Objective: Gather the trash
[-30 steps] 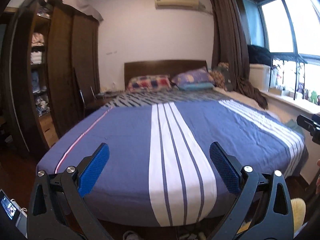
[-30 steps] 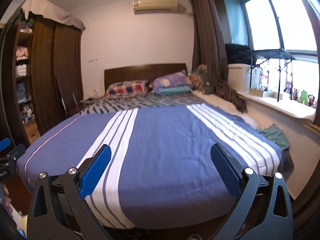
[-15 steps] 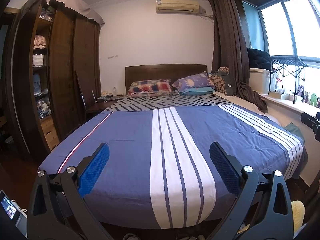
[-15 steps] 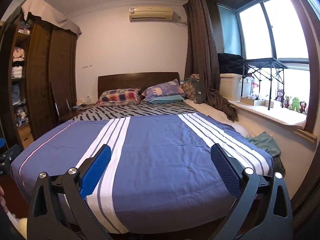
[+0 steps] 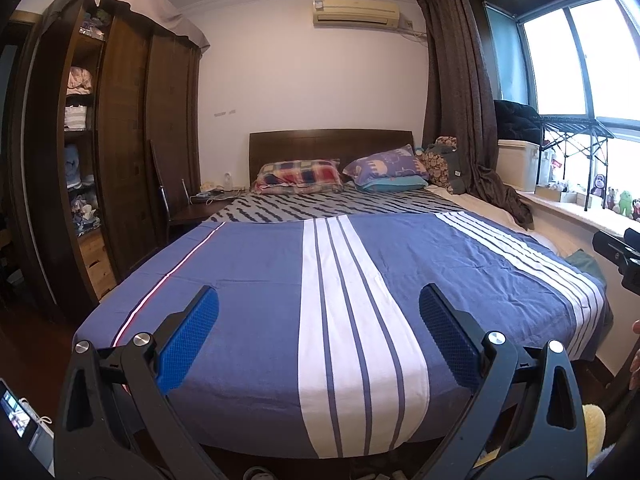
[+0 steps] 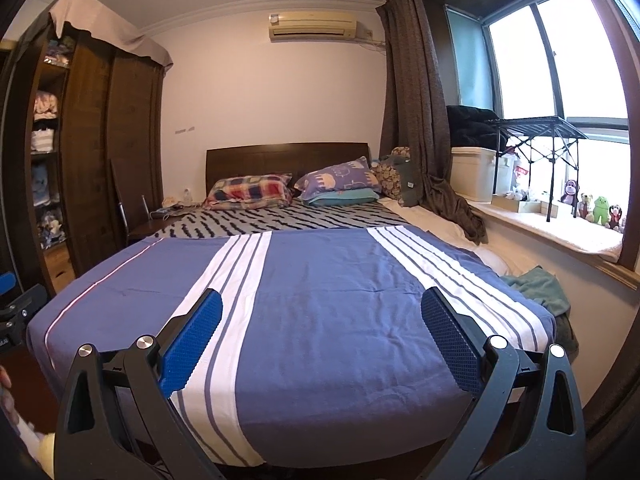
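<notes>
A bed [image 5: 260, 280] bears a striped blue cover [image 5: 400, 260] and pillows [image 5: 300, 176].

No text, brand, number or sign can be read in either view. The air conditioner [image 5: 356, 12] high on the wall carries a small mark at its left end, too small to make out. A red-and-white item [image 6: 521, 172] on the window sill beside the white storage box [image 6: 474, 174] may bear print, but it is blurred. The small screen [image 5: 16, 416] at the lower left corner of the left view shows only an unreadable picture.
</notes>
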Tool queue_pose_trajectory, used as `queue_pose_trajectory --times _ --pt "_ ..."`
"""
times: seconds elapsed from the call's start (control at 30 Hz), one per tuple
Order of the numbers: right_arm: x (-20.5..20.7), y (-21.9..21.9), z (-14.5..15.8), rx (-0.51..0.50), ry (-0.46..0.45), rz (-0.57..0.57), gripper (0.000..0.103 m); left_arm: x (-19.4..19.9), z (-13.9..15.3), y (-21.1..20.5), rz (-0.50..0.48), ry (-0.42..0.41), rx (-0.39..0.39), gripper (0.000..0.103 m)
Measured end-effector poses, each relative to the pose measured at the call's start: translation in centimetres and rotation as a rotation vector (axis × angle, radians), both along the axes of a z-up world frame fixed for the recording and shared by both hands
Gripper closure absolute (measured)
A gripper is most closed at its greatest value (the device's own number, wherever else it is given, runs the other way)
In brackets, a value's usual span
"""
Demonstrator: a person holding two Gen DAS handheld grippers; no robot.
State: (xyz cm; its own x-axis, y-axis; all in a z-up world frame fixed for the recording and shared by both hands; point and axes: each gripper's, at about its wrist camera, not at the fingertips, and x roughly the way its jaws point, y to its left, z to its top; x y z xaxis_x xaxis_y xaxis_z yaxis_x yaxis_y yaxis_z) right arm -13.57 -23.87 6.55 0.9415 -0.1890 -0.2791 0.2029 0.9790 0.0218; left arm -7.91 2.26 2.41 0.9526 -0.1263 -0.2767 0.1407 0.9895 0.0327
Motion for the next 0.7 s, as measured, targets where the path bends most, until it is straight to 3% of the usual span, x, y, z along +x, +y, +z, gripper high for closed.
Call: queue_pose_trajectory --times 0.7 --pt "0.42 0.52 -0.09 0.013 0.008 0.022 0.003 0.07 0.05 0.03 -0.003 0.004 -0.003 0.008"
